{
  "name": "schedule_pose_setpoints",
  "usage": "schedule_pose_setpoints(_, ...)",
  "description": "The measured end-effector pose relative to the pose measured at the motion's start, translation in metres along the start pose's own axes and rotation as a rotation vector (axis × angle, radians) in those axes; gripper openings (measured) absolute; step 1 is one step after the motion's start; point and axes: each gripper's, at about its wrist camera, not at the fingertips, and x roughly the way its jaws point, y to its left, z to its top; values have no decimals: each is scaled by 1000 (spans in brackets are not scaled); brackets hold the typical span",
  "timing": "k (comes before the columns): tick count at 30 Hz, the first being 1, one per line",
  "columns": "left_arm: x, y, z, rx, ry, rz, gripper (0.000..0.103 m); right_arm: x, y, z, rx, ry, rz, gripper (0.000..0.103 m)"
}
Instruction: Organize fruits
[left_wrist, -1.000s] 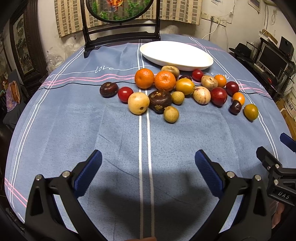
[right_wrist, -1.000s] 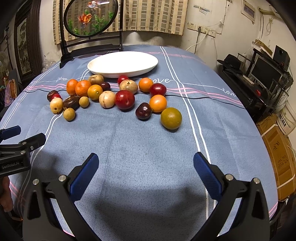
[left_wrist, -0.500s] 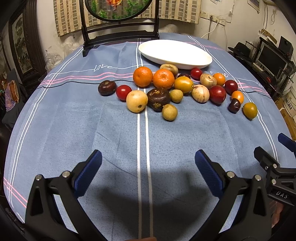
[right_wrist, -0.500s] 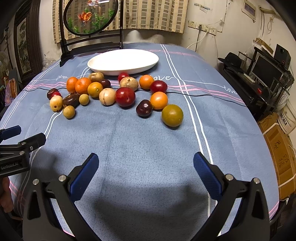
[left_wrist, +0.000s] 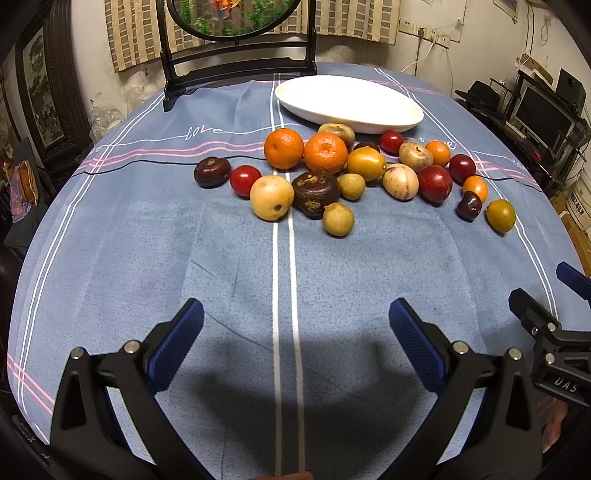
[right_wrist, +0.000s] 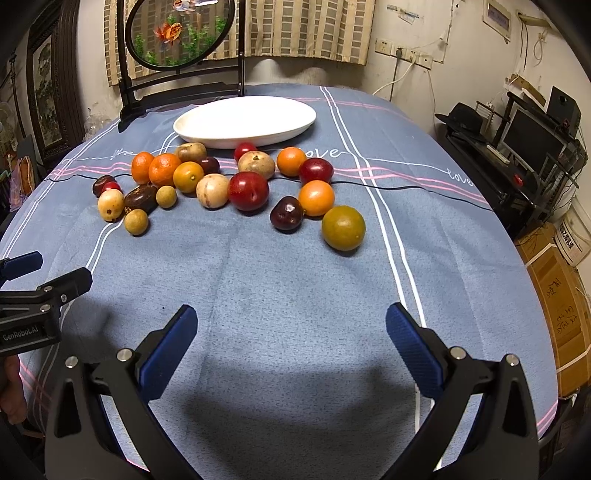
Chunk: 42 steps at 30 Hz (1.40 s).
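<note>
The left tool (left_wrist: 295, 325) hovers low over the near part of the worktop with its blue-padded fingers (left_wrist: 177, 343) spread wide and nothing between them. The right tool (right_wrist: 291, 325) hangs beside it, likewise wide apart and holding nothing.

The round worktop carries a blue cloth with white and pink stripes (left_wrist: 147, 258). At its far edge stands a black wooden frame with a round painted panel (right_wrist: 181, 33). In front of that lies a white oval dish (right_wrist: 245, 120), bare inside.

The fruit lies loose on the cloth in a band just in front of the dish, well apart from both tools. Two orange tangerines (left_wrist: 325, 153) sit side by side, touching, at the band's middle. A pale yellow round fruit (left_wrist: 271, 197) touches a dark brown wrinkled fruit (left_wrist: 316, 192). A deep red plum (right_wrist: 248, 190) rests just beside a pale speckled fruit (right_wrist: 213, 190). A greenish-yellow round fruit (right_wrist: 343, 227) is the nearest piece on the right side, with a dark purple plum (right_wrist: 287, 214) and a small orange fruit (right_wrist: 316, 198) close by. A small tan longan (left_wrist: 338, 219) lies at the front of the left cluster.
</note>
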Motion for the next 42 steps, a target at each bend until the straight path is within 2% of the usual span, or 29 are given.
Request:
schedule_pose_setpoints(21, 1, -1, 0, 3, 4, -2, 101, 1, 0, -1, -3, 11, 3, 102)
schedule_pose_setpoints(24, -2, -1, -1, 6, -24, -1, 101, 0, -1, -1, 6, 4, 21, 102)
schedule_pose_setpoints(29, -4, 3, -2, -10, -45, -51, 101, -8, -13, 1, 68, -53, 65, 102)
schedule_pose_setpoints(32, -1, 0, -3, 38, -45, -56, 101, -5, -18, 2, 76, -25, 89, 102)
schedule_pose_setpoints(37, 5, 2, -4, 68, -25, -54, 101, -2, -21, 1, 57, -9, 34, 102)
schedule_pose_setpoints(40, 8, 6, -4, 105, 1, -110, 101, -4, -19, 1, 31, -18, 18, 102)
schedule_pose_setpoints(42, 12, 14, -3, 95, 29, -128, 101, -3, -19, 1, 26, -16, 30, 102)
